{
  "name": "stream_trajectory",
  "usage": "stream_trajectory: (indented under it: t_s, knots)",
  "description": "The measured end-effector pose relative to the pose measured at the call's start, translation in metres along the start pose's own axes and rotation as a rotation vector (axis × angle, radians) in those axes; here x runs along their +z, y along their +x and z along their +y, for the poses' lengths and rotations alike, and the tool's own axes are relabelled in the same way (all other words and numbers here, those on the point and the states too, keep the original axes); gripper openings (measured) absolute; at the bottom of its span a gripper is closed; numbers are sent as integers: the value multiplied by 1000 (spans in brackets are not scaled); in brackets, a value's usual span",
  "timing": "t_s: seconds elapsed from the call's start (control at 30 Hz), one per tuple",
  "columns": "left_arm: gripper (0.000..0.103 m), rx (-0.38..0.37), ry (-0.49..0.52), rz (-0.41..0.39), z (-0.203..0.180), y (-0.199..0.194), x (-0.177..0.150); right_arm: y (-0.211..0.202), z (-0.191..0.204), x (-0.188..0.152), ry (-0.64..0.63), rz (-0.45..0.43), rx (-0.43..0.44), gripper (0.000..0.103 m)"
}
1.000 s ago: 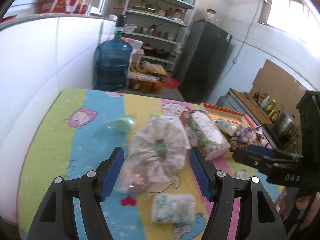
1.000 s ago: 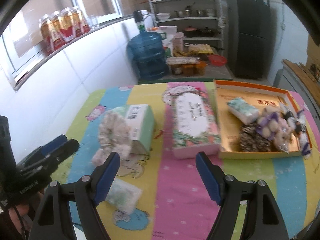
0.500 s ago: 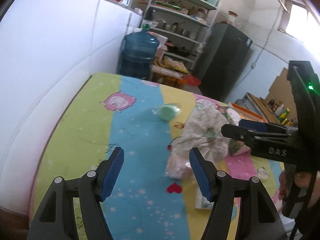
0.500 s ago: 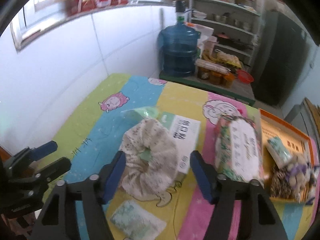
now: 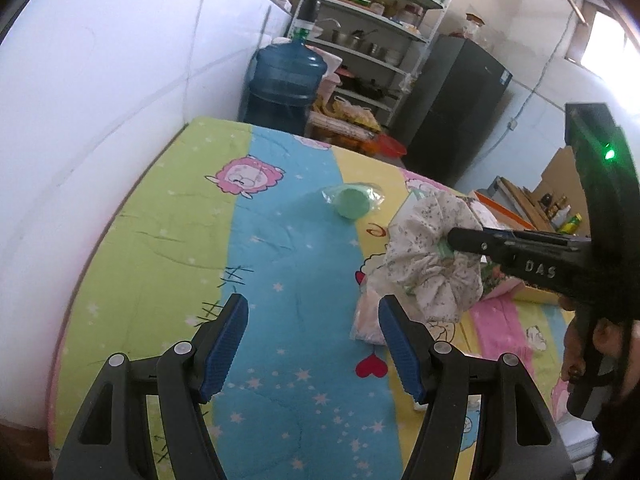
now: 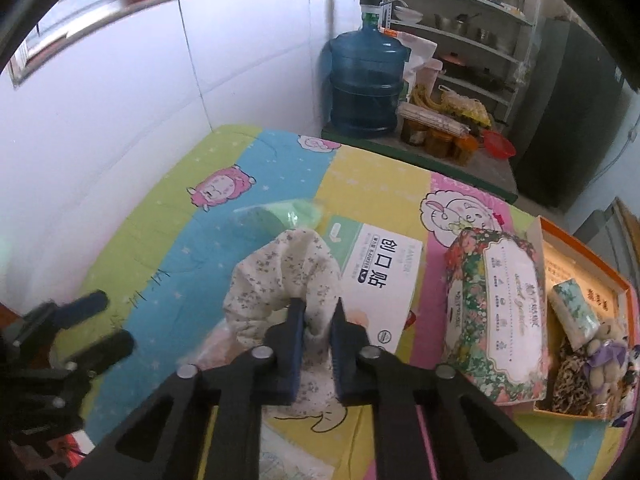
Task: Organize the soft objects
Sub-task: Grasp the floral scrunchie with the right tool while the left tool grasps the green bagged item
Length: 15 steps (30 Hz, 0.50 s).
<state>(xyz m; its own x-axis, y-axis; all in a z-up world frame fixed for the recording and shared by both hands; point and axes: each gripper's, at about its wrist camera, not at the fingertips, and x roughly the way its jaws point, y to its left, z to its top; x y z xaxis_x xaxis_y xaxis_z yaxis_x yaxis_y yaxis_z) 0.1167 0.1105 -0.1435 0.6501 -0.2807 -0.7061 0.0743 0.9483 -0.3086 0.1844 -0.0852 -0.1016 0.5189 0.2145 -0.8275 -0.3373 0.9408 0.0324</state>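
— Where's the floral scrunchie [image 6: 280, 280]?

— On the mat beside the bandage box [image 6: 376, 268]. My right gripper [image 6: 318, 316] has just pinched its ruffle; left gripper [image 5: 312, 344] hangs wide, empty.

— Handling?

— Light, squashy, probably floppy; I'd grip the bunched rim.

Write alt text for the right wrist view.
The right claw is shut on a frilly white floral fabric scrunchie, beside a white cardboard plaster box on a striped cartoon-print cloth. An orange tray holds small soft items at right.
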Motion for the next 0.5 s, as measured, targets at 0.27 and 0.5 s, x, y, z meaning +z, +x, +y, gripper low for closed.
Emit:
stream_trajectory:
  t_s: [0.27,0.5]
  knots:
    - [69,-59,31,-5,-11,18,24,-40,-11,-1,68,-79,63,9]
    - [75,-142,209,17,-32,64,81,-70,-14,-8,96,-100,89,9]
